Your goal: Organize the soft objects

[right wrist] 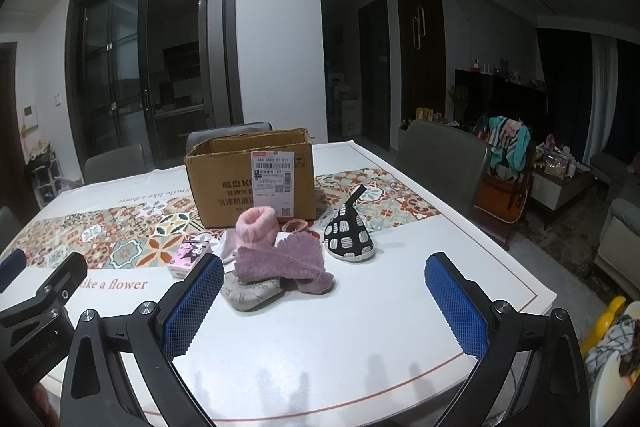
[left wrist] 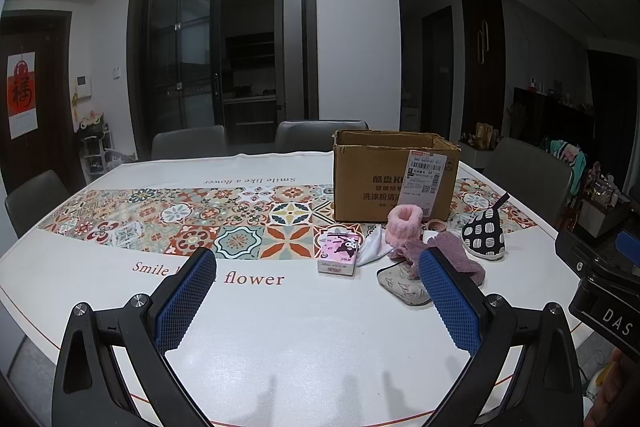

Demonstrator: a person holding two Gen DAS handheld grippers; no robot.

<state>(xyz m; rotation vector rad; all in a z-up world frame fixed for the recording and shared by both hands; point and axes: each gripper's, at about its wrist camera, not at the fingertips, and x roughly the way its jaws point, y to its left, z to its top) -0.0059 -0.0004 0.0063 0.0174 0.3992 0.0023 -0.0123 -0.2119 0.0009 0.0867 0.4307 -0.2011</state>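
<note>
— Dim room; on the counter (right wrist: 360, 327) every soft thing lies loose before the cardboard box (right wrist: 248, 179): pink sock (right wrist: 256, 231), purple cloth (right wrist: 280, 263), spotted slipper (right wrist: 348, 235). Nothing looks sorted; the box's inside is hidden.

— And each claw?

— The left claw (left wrist: 316, 291) and right claw (right wrist: 324, 299) both stand wide apart, holding and touching nothing.

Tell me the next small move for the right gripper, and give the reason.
Probably ease the right gripper forward and down toward the purple fuzzy cloth. Both grippers are open and empty above the table, the left gripper further left. The cloth is the nearest soft item, draped over a grey slipper, and the open cardboard box waits behind the pile.
</note>
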